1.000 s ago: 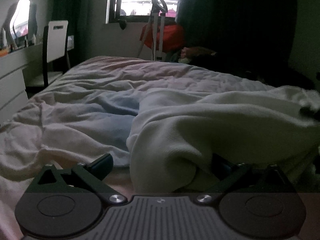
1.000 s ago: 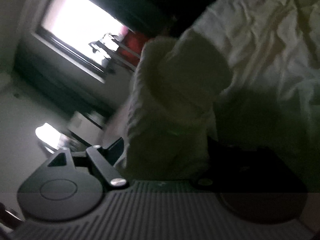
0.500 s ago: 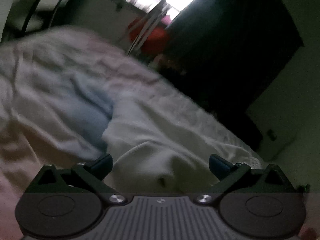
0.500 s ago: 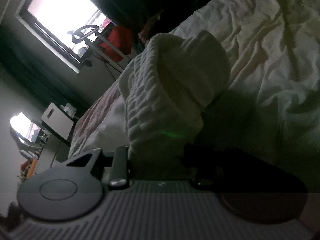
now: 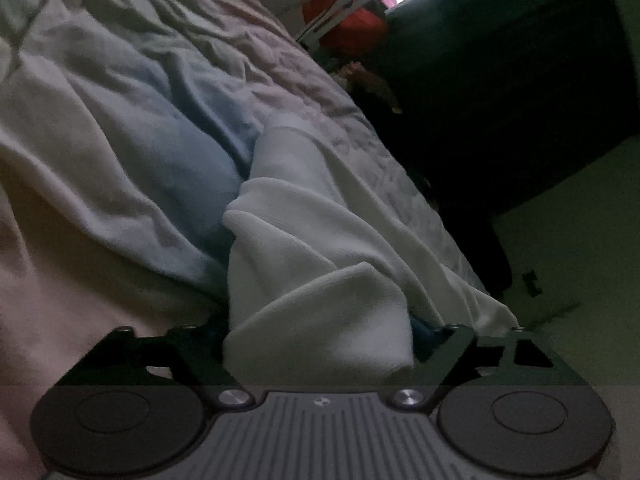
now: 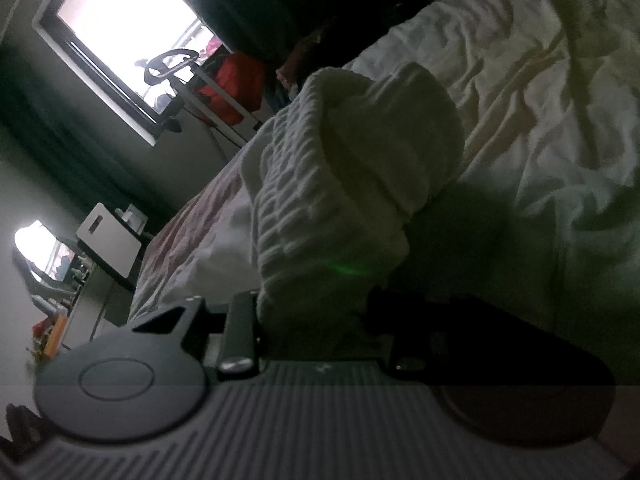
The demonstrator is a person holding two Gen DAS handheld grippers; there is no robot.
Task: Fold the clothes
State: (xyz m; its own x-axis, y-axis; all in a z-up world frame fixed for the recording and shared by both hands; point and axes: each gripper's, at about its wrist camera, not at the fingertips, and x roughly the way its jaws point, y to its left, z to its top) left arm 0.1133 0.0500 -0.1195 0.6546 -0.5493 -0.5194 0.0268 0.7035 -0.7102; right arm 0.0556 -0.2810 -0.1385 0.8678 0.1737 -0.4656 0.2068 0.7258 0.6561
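Observation:
A white knitted garment (image 5: 316,236) lies bunched on the bed and runs down into my left gripper (image 5: 320,328). That gripper is open, with a thick fold filling the gap between its fingers. In the right wrist view the same garment (image 6: 360,148) rises as a ribbed roll. My right gripper (image 6: 316,304) is shut on its lower end. This view is tilted sideways. The fingertips of both grippers are mostly hidden by cloth and shadow.
A rumpled pink and light-blue blanket (image 5: 120,152) covers the bed, with a white sheet (image 6: 540,120) to the right. Beyond stand a bright window (image 6: 120,28), a metal stand with a red bag (image 5: 348,24), a white chair (image 6: 108,240), a mirror (image 6: 38,248) and dark curtains (image 5: 500,80).
My right gripper went from open to shut on the garment's end. The left gripper tilted and dropped low towards the bed, staying open with more cloth bunched between its fingers.

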